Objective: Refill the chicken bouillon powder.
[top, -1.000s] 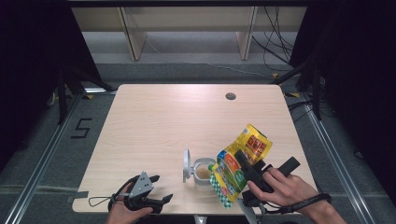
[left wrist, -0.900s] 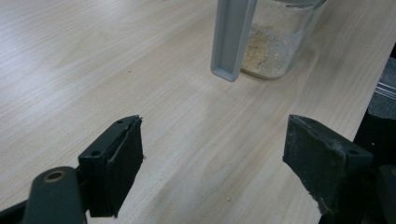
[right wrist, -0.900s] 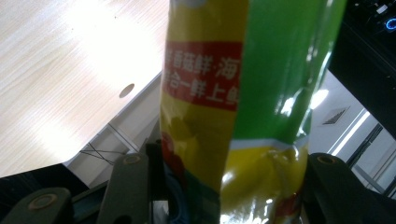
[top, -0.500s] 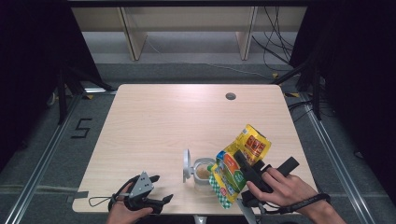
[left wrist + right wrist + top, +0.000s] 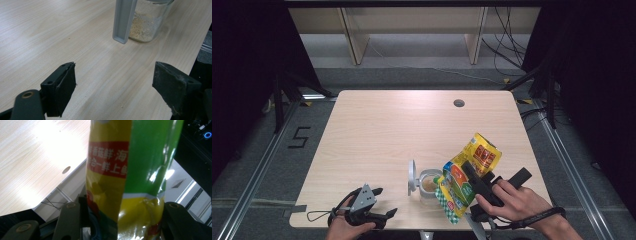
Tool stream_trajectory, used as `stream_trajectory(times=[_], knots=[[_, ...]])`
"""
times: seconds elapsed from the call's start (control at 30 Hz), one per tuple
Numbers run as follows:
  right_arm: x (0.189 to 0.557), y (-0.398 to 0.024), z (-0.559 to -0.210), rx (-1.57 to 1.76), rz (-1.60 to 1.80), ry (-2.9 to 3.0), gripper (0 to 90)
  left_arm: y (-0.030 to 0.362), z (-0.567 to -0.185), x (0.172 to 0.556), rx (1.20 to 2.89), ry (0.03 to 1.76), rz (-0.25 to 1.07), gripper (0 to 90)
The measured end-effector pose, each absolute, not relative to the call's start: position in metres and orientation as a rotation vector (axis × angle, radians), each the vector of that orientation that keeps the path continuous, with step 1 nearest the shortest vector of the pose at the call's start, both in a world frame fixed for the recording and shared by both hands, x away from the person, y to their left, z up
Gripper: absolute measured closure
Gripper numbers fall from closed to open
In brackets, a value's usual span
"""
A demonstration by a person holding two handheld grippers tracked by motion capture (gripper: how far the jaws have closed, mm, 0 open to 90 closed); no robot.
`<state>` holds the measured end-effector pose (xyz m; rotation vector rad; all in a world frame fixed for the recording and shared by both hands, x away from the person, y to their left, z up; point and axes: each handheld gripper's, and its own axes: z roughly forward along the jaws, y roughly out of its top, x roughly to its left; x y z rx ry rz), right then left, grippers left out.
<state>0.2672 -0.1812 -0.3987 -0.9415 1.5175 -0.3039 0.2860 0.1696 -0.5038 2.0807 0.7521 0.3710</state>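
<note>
Right gripper [image 5: 469,182] has its fingers clamped on a glossy yellow-and-green snack pouch [image 5: 466,176] with a red label, tipped over the open glass jar [image 5: 429,186] of pale grains near the front edge. Left gripper [image 5: 382,202] rests, fingers wide apart, empty. Light wooden bench [image 5: 387,130], grey floor, dark surroundings.

The glossy yellow-green plastic bag [image 5: 467,177] is tilted, its lower end over the open glass jar [image 5: 429,186] holding pale powder.
</note>
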Motion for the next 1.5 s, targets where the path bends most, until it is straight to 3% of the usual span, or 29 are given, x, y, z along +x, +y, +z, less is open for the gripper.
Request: stream_trajectory(times=[1.5], knots=[[0.255, -0.189, -0.398, -0.94, -0.281, 1.519, 56.3, 0.167, -0.505, 0.285, 2.07, 0.752, 0.36, 18.5]])
